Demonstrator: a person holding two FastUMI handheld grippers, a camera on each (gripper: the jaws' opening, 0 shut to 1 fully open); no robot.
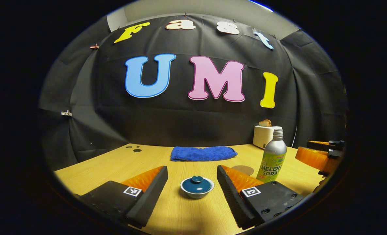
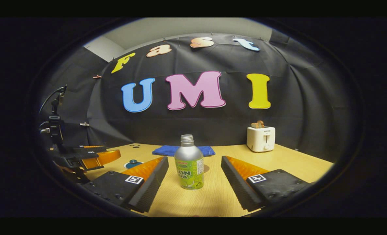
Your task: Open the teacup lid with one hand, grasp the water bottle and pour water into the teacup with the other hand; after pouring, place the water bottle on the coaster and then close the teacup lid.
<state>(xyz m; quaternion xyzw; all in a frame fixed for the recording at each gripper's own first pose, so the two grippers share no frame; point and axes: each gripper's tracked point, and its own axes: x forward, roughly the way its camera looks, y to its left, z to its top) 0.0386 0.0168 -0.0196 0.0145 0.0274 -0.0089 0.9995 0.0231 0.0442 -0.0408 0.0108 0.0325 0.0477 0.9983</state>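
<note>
Nothing is grasped yet; by the look of it the task is at its opening step, with both grippers lined up on their targets.

In the left gripper view, the left gripper (image 1: 192,182) has its fingers spread wide and empty, and the teacup (image 1: 197,187) sits on the worktop (image 1: 108,163) between and just beyond the fingertips. Its lid (image 1: 197,184) is on, knob upright. To the right stands the bottle (image 1: 272,156), uncapped as far as I can tell, with the round coaster (image 1: 243,169) just beside it on the cup side. A blue towel (image 1: 202,153) lies folded farther back, and a toaster (image 1: 265,135) stands near the wall.

In the right gripper view, the right gripper (image 2: 195,171) is likewise wide open and holds nothing. The bottle (image 2: 189,163) stands upright between its fingers, touching neither. The left gripper (image 2: 95,158) shows at the left edge, with the teacup (image 2: 133,163) partly hidden near it.

The next move, I judge, is for the left gripper to advance and drop until its fingers flank the knob, then close and lift straight up. The knob is small, so centring matters. The right gripper needs only to close on the bottle's body, low enough to keep it steady when tilted.
</note>
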